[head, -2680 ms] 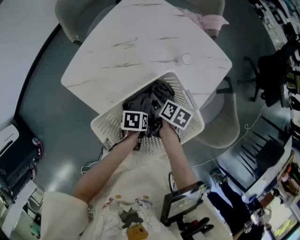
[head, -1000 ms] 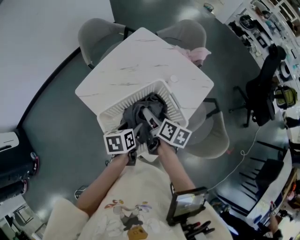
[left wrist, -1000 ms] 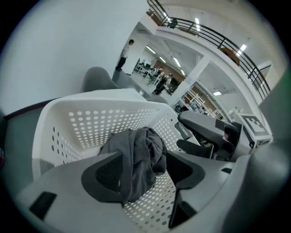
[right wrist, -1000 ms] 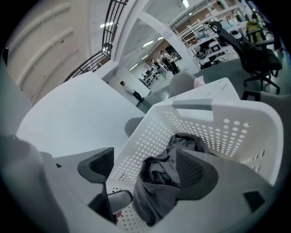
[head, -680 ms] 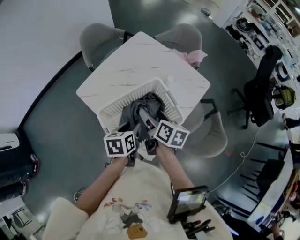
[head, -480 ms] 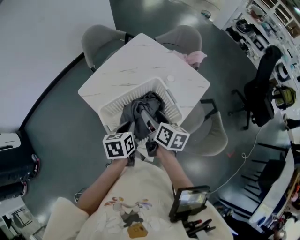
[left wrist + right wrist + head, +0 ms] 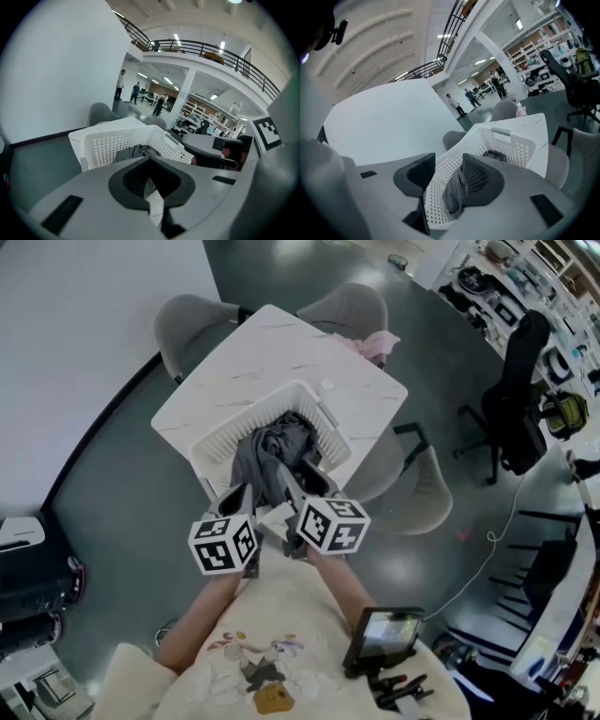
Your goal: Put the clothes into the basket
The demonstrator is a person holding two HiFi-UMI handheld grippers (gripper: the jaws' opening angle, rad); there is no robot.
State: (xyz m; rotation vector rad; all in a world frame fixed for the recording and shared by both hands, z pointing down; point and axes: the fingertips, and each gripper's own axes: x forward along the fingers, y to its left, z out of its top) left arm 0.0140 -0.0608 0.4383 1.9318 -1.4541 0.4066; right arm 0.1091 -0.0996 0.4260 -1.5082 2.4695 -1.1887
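The white perforated basket [image 7: 228,436] stands on the near corner of the marble table [image 7: 234,371]. Grey clothes [image 7: 269,448] are heaped in it, and one piece hangs over the near rim. Both grippers sit just short of that rim, on my side. My left gripper [image 7: 239,497] is shut, its pads meeting with nothing between them [image 7: 150,157]. On my right gripper [image 7: 296,491] the jaws are still apart and closing [image 7: 449,160]. The hanging grey cloth [image 7: 453,193] shows in that gap beside the right-hand pad, and no pad presses on it.
A pink cloth [image 7: 371,340] lies at the table's far corner. Grey chairs [image 7: 186,321] [image 7: 349,306] [image 7: 417,486] ring the table. A black office chair [image 7: 516,399] stands to the right. A tablet on a stand [image 7: 384,637] sits by my right side.
Both grippers have drawn back from the basket toward me. The left jaws have come together. The right jaws have narrowed. The clothes stay in the basket.
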